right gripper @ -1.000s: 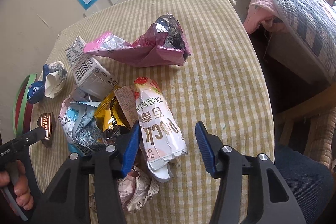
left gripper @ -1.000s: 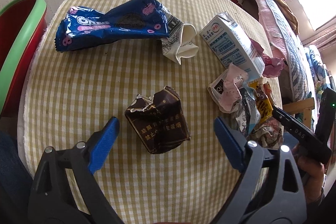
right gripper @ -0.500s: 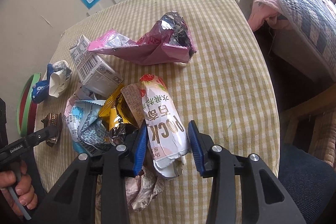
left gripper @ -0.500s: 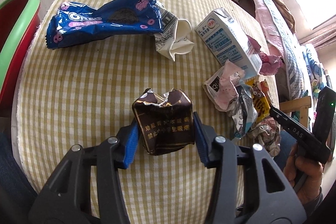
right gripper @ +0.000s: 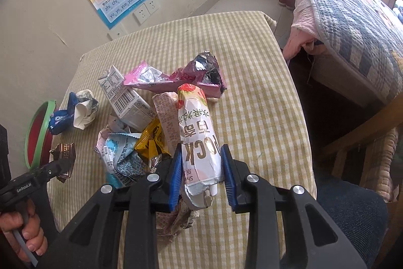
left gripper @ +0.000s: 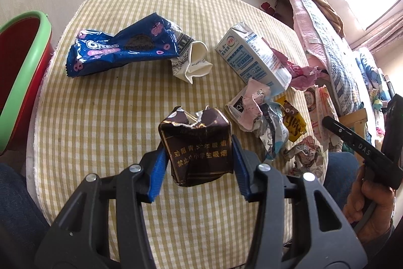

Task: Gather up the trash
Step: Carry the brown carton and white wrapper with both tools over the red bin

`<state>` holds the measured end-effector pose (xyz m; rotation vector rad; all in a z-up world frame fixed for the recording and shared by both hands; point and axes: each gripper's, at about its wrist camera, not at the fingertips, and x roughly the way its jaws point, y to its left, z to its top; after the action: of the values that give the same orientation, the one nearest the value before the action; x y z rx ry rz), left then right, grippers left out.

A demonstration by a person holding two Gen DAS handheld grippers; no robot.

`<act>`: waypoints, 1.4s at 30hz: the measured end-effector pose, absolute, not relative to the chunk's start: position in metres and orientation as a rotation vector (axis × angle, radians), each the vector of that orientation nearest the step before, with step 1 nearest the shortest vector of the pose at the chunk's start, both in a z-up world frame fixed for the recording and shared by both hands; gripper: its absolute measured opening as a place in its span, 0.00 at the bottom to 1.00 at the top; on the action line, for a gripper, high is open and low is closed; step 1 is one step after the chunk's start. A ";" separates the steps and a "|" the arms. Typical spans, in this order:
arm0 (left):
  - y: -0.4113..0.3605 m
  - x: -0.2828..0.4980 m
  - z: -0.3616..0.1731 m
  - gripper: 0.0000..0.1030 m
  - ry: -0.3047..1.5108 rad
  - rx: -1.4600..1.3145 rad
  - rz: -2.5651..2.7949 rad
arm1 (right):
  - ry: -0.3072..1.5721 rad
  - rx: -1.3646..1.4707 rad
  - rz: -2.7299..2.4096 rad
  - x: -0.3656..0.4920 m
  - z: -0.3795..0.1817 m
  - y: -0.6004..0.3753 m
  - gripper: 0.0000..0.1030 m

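Left wrist view: left gripper (left gripper: 199, 163) clamps the crumpled brown packet (left gripper: 197, 146), lifted above the checked table (left gripper: 100, 117) near its front edge.

Right wrist view: right gripper (right gripper: 201, 175), jaws just closing, pinches the white Pocky wrapper (right gripper: 197, 132) beside the trash heap (right gripper: 131, 143).

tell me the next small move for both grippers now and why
Probably carry both pieces toward the red bin with the green rim at the table's left edge. The left gripper pinches the crumpled dark brown cigarette pack; the right gripper, jaws just closing, clamps the long white and pink snack wrapper.
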<state>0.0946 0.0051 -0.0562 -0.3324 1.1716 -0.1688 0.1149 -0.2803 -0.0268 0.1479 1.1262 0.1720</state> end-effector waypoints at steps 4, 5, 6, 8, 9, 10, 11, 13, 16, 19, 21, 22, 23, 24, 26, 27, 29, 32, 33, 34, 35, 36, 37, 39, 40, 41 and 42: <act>0.010 0.090 -0.046 0.44 1.141 -0.326 -0.163 | 1.100 0.136 0.185 0.111 -0.015 -0.273 0.28; 0.012 0.089 -0.044 0.44 1.135 -0.326 -0.161 | 1.094 0.133 0.187 0.110 -0.013 -0.270 0.28; 0.014 0.087 -0.042 0.44 1.128 -0.326 -0.159 | 1.088 0.128 0.190 0.108 -0.010 -0.267 0.28; 0.019 0.083 -0.038 0.44 1.116 -0.325 -0.153 | 1.077 0.117 0.196 0.105 -0.006 -0.263 0.28; 0.021 0.082 -0.037 0.44 1.110 -0.325 -0.151 | 1.072 0.112 0.199 0.103 -0.004 -0.259 0.28; 0.023 0.080 -0.035 0.44 1.105 -0.326 -0.147 | 1.069 0.110 0.202 0.103 -0.002 -0.257 0.28; 0.025 0.078 -0.034 0.44 1.100 -0.326 -0.144 | 1.066 0.107 0.206 0.102 0.000 -0.254 0.28; 0.029 0.074 -0.031 0.44 1.090 -0.328 -0.137 | 1.060 0.100 0.214 0.100 0.003 -0.248 0.28; 0.038 0.067 -0.028 0.44 1.074 -0.330 -0.124 | 1.052 0.086 0.230 0.097 0.006 -0.238 0.28; 0.046 0.062 -0.023 0.44 1.056 -0.329 -0.109 | 1.044 0.072 0.248 0.096 0.010 -0.225 0.28; 0.053 0.059 -0.020 0.44 1.042 -0.330 -0.098 | 1.037 0.059 0.261 0.096 0.012 -0.215 0.28; 0.057 0.057 -0.018 0.44 1.035 -0.330 -0.093 | 1.034 0.053 0.269 0.096 0.013 -0.209 0.28; 0.061 0.056 -0.016 0.44 1.028 -0.331 -0.085 | 1.029 0.049 0.280 0.095 0.014 -0.204 0.28; 0.064 0.054 -0.015 0.44 1.021 -0.331 -0.078 | 1.025 0.043 0.290 0.096 0.016 -0.199 0.28; 0.074 0.052 -0.012 0.44 1.007 -0.335 -0.062 | 1.016 0.029 0.315 0.096 0.019 -0.187 0.28; 0.079 0.051 -0.010 0.44 1.001 -0.339 -0.055 | 1.012 0.023 0.326 0.096 0.020 -0.180 0.28; 0.090 0.049 -0.008 0.44 0.987 -0.347 -0.038 | 1.001 0.009 0.350 0.096 0.023 -0.166 0.28; 0.107 0.046 -0.004 0.44 0.968 -0.355 -0.011 | 0.988 -0.013 0.385 0.098 0.028 -0.146 0.28; 0.113 0.045 -0.003 0.44 0.962 -0.357 -0.003 | 0.983 -0.020 0.396 0.098 0.029 -0.139 0.28; 0.118 0.045 -0.001 0.44 0.956 -0.358 0.006 | 0.979 -0.027 0.407 0.099 0.031 -0.131 0.28; 0.123 0.044 0.000 0.44 0.951 -0.359 0.013 | 0.976 -0.033 0.419 0.099 0.032 -0.124 0.28; 0.129 0.043 0.002 0.44 0.946 -0.360 0.021 | 0.973 -0.040 0.430 0.099 0.033 -0.117 0.28; 0.135 0.041 0.002 0.44 0.941 -0.359 0.031 | 0.971 -0.046 0.443 0.099 0.034 -0.110 0.28; 0.146 0.040 0.005 0.44 0.933 -0.360 0.051 | 0.969 -0.056 0.465 0.100 0.035 -0.095 0.28; 0.153 0.039 0.006 0.44 0.927 -0.361 0.063 | 0.967 -0.062 0.477 0.100 0.036 -0.088 0.28; 0.159 0.036 0.007 0.44 0.921 -0.364 0.074 | 0.963 -0.068 0.488 0.100 0.036 -0.079 0.28; 0.166 0.035 0.008 0.44 0.917 -0.369 0.084 | 0.962 -0.074 0.500 0.100 0.037 -0.071 0.28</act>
<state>0.0352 0.1660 0.0079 -0.3687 0.9168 0.0839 0.1003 -0.0712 0.0370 -0.0740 0.9617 0.5001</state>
